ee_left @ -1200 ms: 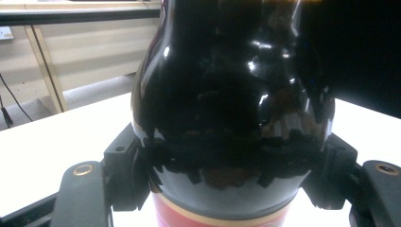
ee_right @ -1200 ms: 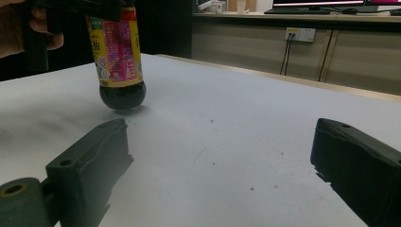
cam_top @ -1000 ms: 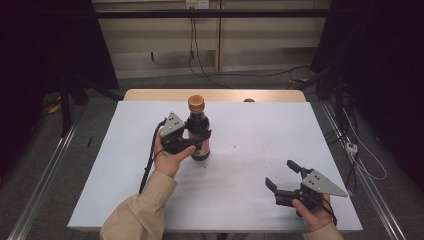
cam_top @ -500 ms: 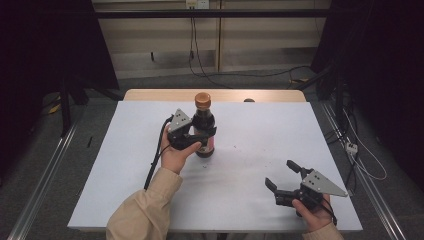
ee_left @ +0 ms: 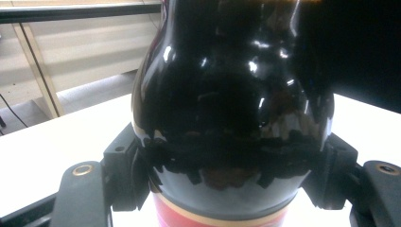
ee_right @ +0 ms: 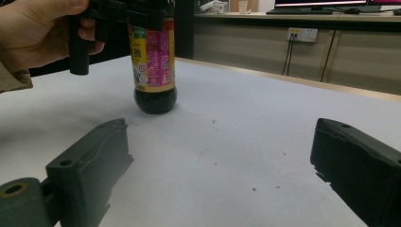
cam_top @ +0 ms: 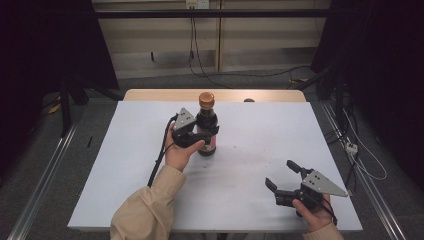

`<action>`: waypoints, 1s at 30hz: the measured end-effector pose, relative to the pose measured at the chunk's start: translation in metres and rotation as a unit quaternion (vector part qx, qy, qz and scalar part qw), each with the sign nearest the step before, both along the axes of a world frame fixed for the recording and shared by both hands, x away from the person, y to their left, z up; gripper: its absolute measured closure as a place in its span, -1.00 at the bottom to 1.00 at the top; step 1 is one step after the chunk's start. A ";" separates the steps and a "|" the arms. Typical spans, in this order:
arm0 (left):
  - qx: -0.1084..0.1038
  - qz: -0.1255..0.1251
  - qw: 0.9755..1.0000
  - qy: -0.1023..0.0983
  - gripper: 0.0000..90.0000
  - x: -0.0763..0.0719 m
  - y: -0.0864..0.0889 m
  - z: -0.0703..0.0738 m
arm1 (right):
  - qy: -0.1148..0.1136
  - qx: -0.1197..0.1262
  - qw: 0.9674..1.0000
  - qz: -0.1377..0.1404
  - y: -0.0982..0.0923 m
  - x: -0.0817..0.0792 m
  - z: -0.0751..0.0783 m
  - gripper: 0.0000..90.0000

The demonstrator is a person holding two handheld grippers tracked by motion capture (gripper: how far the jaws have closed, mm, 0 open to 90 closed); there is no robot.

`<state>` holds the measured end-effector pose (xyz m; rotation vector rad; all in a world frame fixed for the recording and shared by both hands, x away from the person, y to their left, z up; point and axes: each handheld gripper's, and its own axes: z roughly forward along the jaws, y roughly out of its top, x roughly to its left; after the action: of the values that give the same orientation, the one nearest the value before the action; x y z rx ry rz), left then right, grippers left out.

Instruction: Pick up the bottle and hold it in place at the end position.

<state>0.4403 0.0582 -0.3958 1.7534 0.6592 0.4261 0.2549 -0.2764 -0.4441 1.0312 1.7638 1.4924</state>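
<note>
A dark sauce bottle (cam_top: 206, 125) with an orange-brown cap and a red and yellow label stands upright on the white table (cam_top: 250, 135), left of centre. My left gripper (cam_top: 204, 135) is shut on its body; in the left gripper view the jaws press both sides of the glossy bottle (ee_left: 231, 104) just above the label. From the right gripper view the bottle (ee_right: 151, 56) stands with its base on the table, the left hand beside it. Near the front right edge, my right gripper (cam_top: 283, 176) is open and holds nothing, its fingers (ee_right: 87, 163) spread wide.
A light wooden strip (cam_top: 215, 95) runs along the table's far edge, with a small dark thing (cam_top: 248, 100) on it. Cables (cam_top: 200, 60) lie on the floor behind. Metal rails (cam_top: 45, 170) flank the table on both sides.
My left gripper has carried the bottle to the right and a little farther from the person, and it now stands on the table. The right gripper has not moved.
</note>
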 end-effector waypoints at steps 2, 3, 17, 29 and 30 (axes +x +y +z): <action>-0.004 -0.003 1.000 0.000 -0.36 0.001 -0.002 0.001 | 0.000 0.001 1.000 0.000 0.000 0.000 0.000 -0.90; -0.008 -0.003 1.000 0.000 -0.36 0.002 -0.003 0.001 | 0.000 0.001 1.000 0.000 0.000 0.000 0.000 -0.90; 0.000 -0.006 1.000 -0.006 -0.37 0.011 -0.016 -0.003 | 0.001 0.000 1.000 0.001 -0.001 0.000 -0.001 -0.90; 0.000 -0.006 1.000 -0.007 -0.37 0.014 -0.020 -0.002 | 0.001 0.002 1.000 0.003 -0.001 0.000 -0.001 -0.90; 0.000 -0.006 1.000 -0.008 -0.37 0.014 -0.021 -0.003 | 0.002 0.001 1.000 0.004 -0.001 0.000 -0.001 -0.90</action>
<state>0.4547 0.0375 -0.3985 1.7524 0.6373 0.4307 0.2552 -0.2771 -0.4452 1.0299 1.7704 1.4989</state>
